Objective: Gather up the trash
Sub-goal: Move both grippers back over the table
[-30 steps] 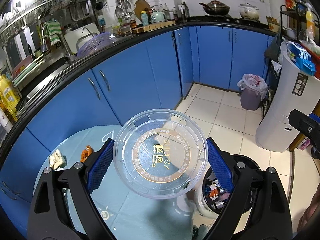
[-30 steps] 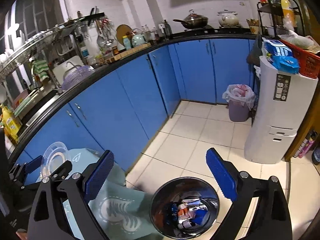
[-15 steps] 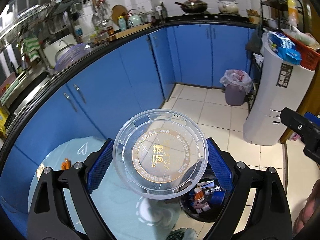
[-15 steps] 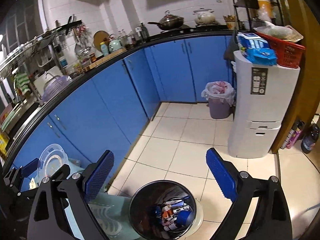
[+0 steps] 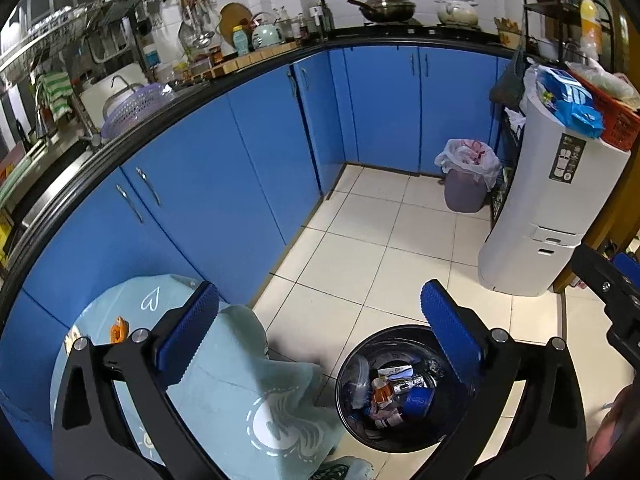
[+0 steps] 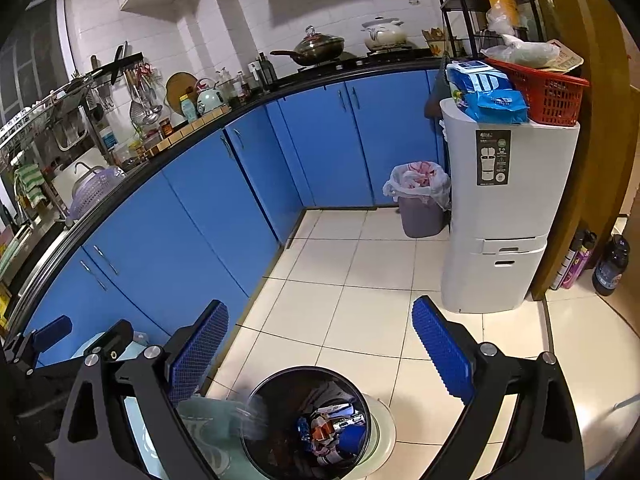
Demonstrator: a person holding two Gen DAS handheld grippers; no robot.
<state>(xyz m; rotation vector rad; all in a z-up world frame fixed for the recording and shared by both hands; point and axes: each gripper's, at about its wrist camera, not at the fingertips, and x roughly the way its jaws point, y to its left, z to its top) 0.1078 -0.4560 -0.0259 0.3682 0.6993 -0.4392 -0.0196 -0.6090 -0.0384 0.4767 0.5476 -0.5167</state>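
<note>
Trash on the table [image 5: 120, 368], a small orange scrap [image 5: 119, 329] and a pale packet [image 5: 72, 339] at its far left, looks like what remains; the dark bin [image 5: 404, 388] on the floor to the right already holds wrappers and a clear lid. Left tool [image 5: 318, 334] hangs wide open and empty above the table's cloth edge and the bin rim. Right tool [image 6: 320, 350], also spread and empty, hovers over the bin. Next move, I judge: swing left across the cloth, with open floor to the right.
</note>
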